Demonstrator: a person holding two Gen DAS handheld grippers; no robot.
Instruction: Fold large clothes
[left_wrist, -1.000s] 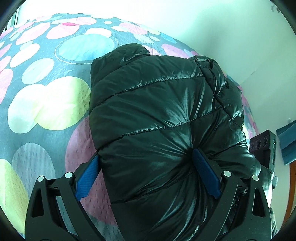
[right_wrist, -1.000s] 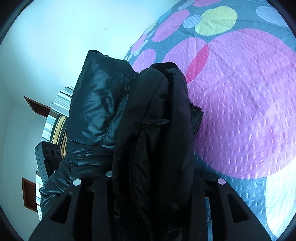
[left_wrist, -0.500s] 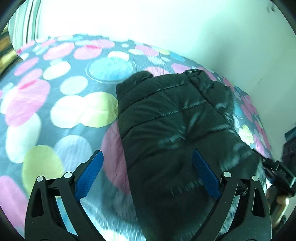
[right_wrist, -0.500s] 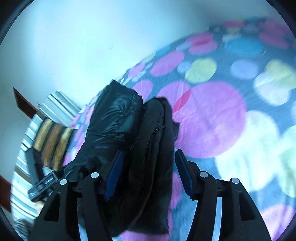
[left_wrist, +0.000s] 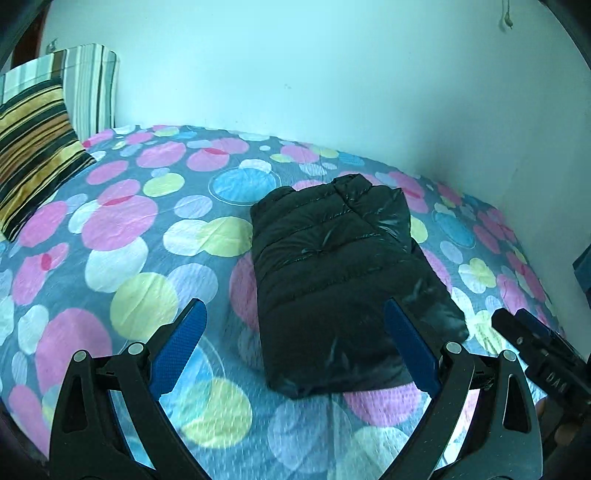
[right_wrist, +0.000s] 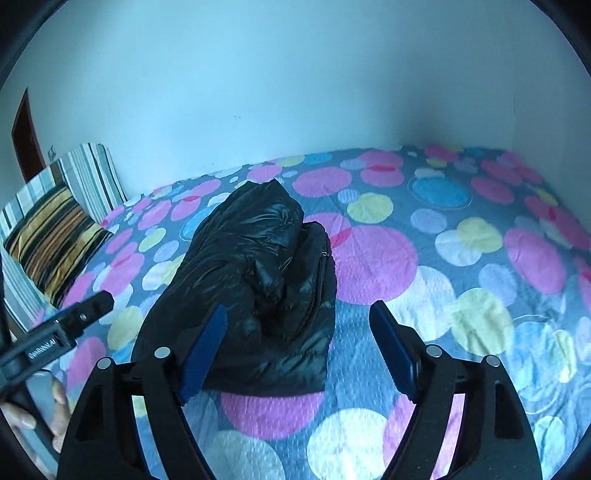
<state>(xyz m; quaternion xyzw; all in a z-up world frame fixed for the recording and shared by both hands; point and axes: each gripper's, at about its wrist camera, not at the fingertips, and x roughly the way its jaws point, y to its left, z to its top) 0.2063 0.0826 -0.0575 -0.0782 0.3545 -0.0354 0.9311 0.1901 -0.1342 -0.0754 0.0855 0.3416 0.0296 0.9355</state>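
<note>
A shiny black puffer jacket (left_wrist: 332, 273) lies folded into a compact bundle on the dotted bedspread (left_wrist: 129, 236). It also shows in the right wrist view (right_wrist: 255, 288), with its zipper side facing right. My left gripper (left_wrist: 295, 343) is open and empty, held above and in front of the jacket's near edge. My right gripper (right_wrist: 299, 343) is open and empty, raised just off the jacket's near end. Each gripper shows at the edge of the other's view: the right one (left_wrist: 539, 358) and the left one (right_wrist: 62, 328).
Striped pillows (left_wrist: 40, 147) lean at the head of the bed, also seen in the right wrist view (right_wrist: 55, 236). A pale wall (left_wrist: 295, 74) runs along the far side of the bed and meets a second wall at the corner (left_wrist: 517, 147).
Both grippers let go of the jacket and pulled back and up. The jacket now lies folded on the bed, and the right jaws went from shut on it to open.
</note>
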